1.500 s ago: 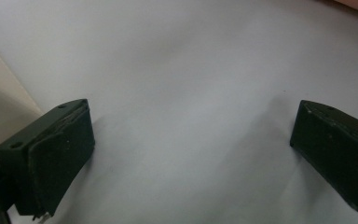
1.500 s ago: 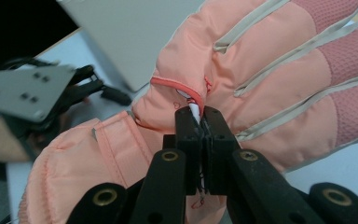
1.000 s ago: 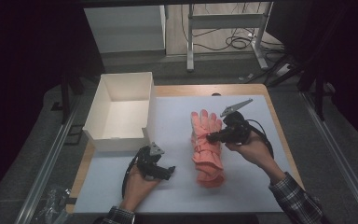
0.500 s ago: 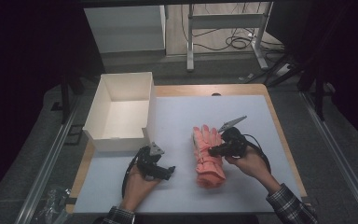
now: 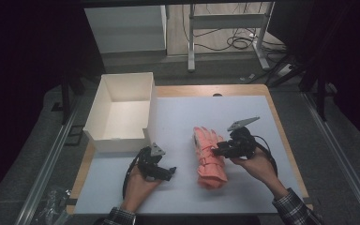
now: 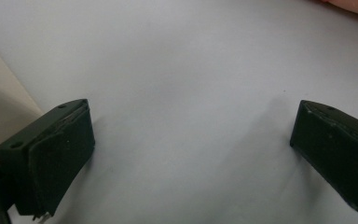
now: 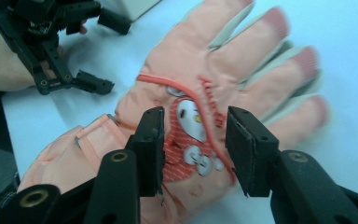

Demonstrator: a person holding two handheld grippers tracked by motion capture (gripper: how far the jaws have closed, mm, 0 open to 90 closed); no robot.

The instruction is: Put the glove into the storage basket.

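I have the pale blue sheet covering the wooden table (image 5: pixel 183 117) in front of me, and at its far left corner the open white cardboard box (image 5: pixel 122 110), upright and with nothing in it that I can see. On the sheet, right of the middle and well apart from the box, lies the salmon-pink padded glove (image 5: pixel 209 155), flat, cuff toward me and fingers pointing away, with a small cartoon patch on its back.

My right gripper (image 7: pixel 193 140) sits over the back of that glove. Its jaws have just been opening; they now stand roughly half spread, one on each side of the patch, with the glove's fabric under the gap and no pinch on it that I can make out. In the high view the same gripper (image 5: pixel 218 151) rests at the glove's right edge.

My left gripper (image 6: pixel 191 140) hovers low over bare sheet, jaws spread wide and holding nothing. In the high view it (image 5: pixel 166 172) is near the glove's left side, not touching it.

I judge that I am at the point of letting go or re-gripping the glove, with the box as the likely destination. Next I would want to press the right jaws down into the padding and close on a fold. The soft fabric may slip, so the left gripper could steady the cuff.
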